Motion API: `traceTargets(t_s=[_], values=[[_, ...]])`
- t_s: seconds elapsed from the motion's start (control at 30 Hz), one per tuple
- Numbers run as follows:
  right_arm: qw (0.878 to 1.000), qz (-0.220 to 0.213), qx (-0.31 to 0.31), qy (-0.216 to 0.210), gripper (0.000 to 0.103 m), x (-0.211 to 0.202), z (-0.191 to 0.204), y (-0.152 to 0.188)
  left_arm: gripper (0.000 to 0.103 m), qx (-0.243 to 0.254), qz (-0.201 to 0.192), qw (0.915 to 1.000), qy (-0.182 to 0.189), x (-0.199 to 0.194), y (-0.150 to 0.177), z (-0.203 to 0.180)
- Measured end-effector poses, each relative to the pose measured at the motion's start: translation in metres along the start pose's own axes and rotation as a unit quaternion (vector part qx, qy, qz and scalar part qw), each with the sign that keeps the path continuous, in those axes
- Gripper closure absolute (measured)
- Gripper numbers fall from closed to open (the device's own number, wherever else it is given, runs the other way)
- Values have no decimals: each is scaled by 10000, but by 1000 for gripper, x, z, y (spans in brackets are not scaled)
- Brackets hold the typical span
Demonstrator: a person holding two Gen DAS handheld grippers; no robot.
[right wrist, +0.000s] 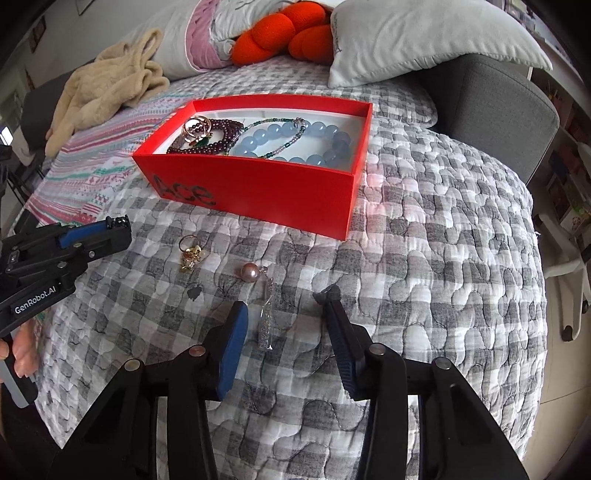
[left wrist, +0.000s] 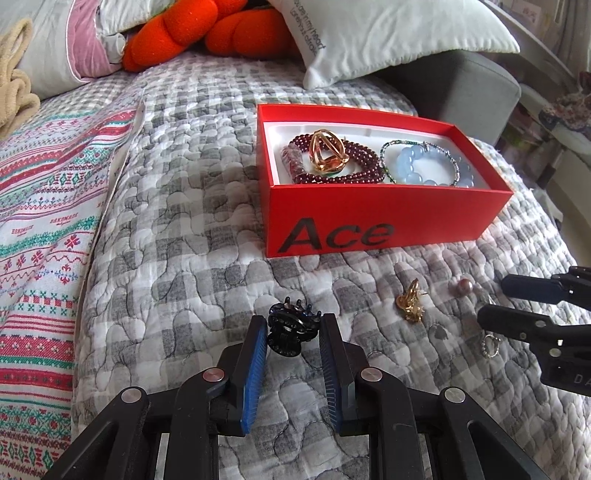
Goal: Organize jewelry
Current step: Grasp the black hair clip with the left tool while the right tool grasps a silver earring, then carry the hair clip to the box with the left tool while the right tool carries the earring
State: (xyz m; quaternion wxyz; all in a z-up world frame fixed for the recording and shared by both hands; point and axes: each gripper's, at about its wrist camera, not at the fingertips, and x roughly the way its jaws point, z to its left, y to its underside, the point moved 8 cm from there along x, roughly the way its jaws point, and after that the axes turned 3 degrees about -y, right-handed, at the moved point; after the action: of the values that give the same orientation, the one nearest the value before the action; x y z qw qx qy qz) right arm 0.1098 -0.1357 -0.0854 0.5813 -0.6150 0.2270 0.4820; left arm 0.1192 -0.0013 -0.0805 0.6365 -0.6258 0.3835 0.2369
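I am gathering loose pieces into the red box (left wrist: 369,218) at twelve o'clock on the bed. My left hand-held gripper (left wrist: 293,332) is grasping the black hair claw (left wrist: 291,326); lifting comes next. My right hand-held gripper (right wrist: 284,314) is released around the silver chain (right wrist: 267,321), which only its view is showing whole.

Ahead of my grippers lies a checked quilt (left wrist: 192,206), pillows (left wrist: 388,33) beyond; right, perhaps a grey chair (right wrist: 491,99).
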Motion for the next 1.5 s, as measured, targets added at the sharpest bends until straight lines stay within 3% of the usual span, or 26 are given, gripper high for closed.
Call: traceTargets(t_s=[0.23,0.3,0.37,0.6,0.93,1.5], values=[[9985,56,-461,274,78,9,18,-6,80,-198,41,9998,-48,-2,2,7],[9983,131,-525,209,93,10,20,-7,80,-239,52,9997,-48,-3,2,9],[9982,146,-538,204,95,10,22,-8,80,-272,46,9996,-42,-4,2,9],[9991,-35,-403,-91,98,-4,21,-3,80,-354,-57,9993,64,-12,1,10],[9990,-290,-301,-178,98,-35,20,-3,80,-460,-250,9985,171,-31,-4,6],[9941,-989,192,-411,98,-80,7,-43,80,-659,-706,9938,550,-41,-43,-18]])
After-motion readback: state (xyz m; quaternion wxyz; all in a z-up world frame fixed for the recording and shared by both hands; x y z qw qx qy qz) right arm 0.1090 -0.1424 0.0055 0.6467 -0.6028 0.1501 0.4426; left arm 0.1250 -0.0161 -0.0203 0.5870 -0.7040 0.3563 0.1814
